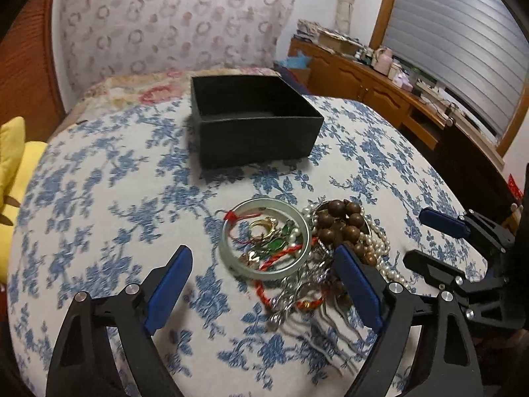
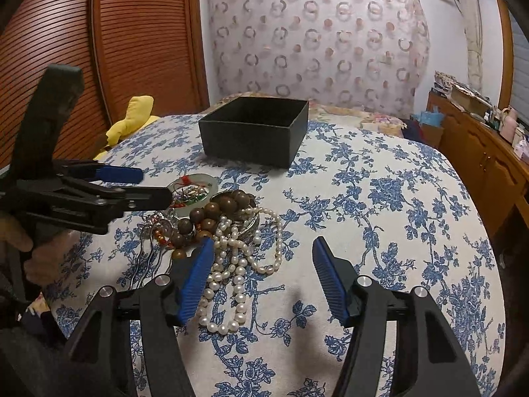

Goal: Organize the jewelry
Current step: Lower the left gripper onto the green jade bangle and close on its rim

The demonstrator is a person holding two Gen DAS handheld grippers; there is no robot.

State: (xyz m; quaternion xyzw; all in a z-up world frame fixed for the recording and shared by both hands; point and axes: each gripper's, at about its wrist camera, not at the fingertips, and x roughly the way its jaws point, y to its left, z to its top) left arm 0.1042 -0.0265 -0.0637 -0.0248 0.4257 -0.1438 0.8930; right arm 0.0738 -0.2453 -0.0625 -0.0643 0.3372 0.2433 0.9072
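The left claw (image 1: 261,284) is hovering released, fingers spread wide, with the pale bangle (image 1: 266,238) lying just ahead between them, likely the first pick since it sits on top. Right of it the wooden beads (image 1: 344,223) and pearl strand (image 2: 238,264) are tangling together in one pile. The right claw (image 2: 261,278) is also hanging released, pearls touching its left finger. The black box (image 2: 254,129) is waiting empty beyond both, apparently ready to receive pieces.

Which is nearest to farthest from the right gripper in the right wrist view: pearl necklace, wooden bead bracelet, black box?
From the right gripper:
1. Pearl necklace, at its left finger, running under it.
2. Wooden bead bracelet, just beyond, upper left.
3. Black box, far back on the blue floral cloth, open and empty.
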